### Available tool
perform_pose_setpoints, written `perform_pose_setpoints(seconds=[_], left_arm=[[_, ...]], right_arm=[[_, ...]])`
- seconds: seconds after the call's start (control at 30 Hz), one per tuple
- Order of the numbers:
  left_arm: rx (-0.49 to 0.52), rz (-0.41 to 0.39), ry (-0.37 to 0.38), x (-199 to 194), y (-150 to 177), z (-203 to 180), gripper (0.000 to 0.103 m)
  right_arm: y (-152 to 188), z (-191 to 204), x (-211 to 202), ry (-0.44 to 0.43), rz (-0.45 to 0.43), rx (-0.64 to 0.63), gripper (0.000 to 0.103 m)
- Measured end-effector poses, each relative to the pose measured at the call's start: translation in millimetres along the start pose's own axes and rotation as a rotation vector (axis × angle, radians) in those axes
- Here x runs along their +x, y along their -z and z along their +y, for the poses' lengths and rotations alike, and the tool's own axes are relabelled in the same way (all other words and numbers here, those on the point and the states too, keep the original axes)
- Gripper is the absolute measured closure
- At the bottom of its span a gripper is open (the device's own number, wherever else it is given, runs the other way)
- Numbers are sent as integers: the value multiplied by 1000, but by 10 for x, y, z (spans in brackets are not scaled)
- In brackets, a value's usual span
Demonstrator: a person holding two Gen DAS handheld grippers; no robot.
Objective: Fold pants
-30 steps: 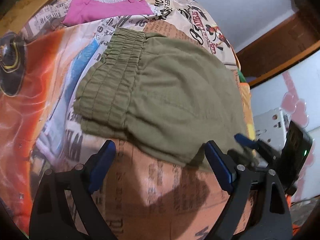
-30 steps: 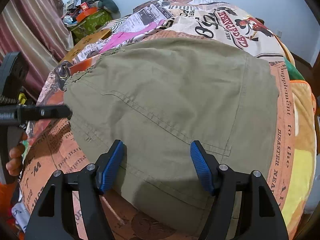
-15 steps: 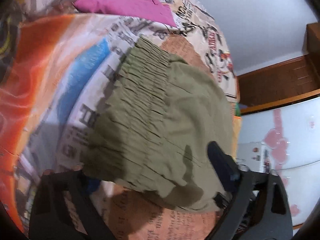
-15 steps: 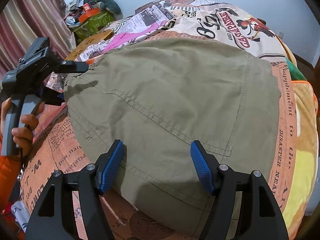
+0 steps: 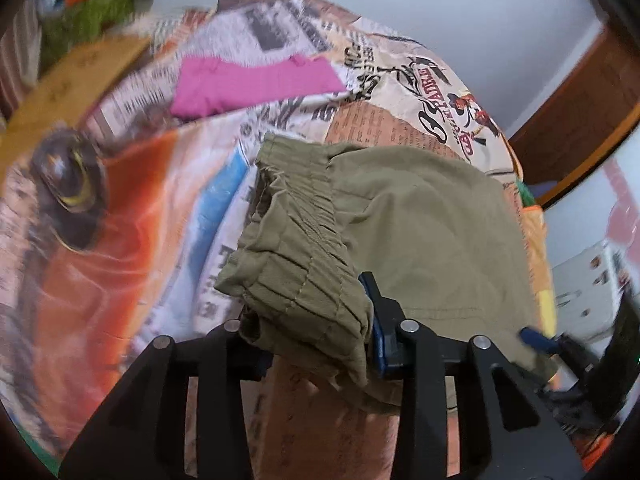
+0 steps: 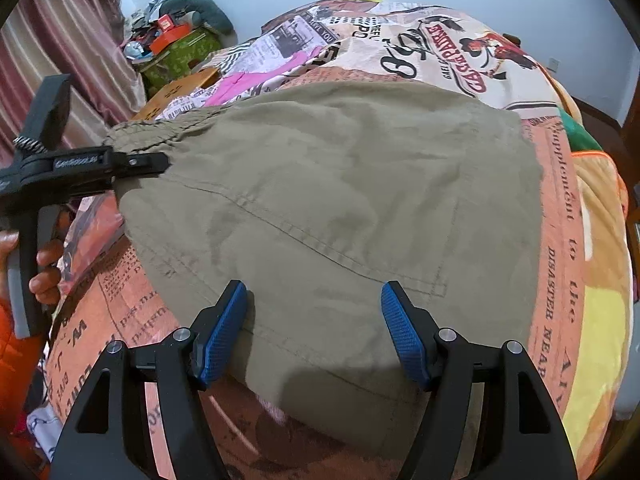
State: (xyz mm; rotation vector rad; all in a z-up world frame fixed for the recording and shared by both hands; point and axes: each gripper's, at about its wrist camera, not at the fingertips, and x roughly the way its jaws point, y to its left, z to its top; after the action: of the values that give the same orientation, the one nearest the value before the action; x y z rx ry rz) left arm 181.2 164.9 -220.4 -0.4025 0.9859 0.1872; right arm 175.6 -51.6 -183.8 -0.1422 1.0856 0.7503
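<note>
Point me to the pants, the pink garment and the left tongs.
pants (image 6: 352, 184): right wrist view, flat middle of the cloth.
pink garment (image 5: 248, 84): left wrist view, its centre.
left tongs (image 5: 316, 340): left wrist view, between the tips, shut on the bunched waistband.

A bed covered by a newspaper-print bedspread (image 6: 452, 52) in cream, orange and blue patches carries everything. Folded olive-green pants (image 6: 340, 200) lie flat across its middle, elastic waistband toward the left side. A pink garment (image 5: 252, 84) lies spread on the bedspread beyond the waistband, apart from the pants.
</note>
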Motion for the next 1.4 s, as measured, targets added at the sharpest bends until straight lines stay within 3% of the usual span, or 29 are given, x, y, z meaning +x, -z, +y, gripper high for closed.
perform_pose_setpoints(seconds=[0.3,0.47,0.7,0.93,1.13,1.4], left_arm=[[207,-151,-204,-525,213,-229,66],[295,-202,-250,-681,229,-420,66],[381,-289,-207,-914,163,-831,66],[467,-331,-131,-1000,105,-1293,68],[524,-328,-59,-955,81,-1646,73],[609,-258,78,-789,179,-2073,76]], right_arm=[[149,-116,-201,50,-6,19,37],[271,-194,-344,76,-22,48,37],[392,-427,-634,118,-99,139,37],[555,-656,-431,119,-43,234,37],[596,-696,-399,83,-49,266,35],[618,-724,-389,67,-57,268,35]])
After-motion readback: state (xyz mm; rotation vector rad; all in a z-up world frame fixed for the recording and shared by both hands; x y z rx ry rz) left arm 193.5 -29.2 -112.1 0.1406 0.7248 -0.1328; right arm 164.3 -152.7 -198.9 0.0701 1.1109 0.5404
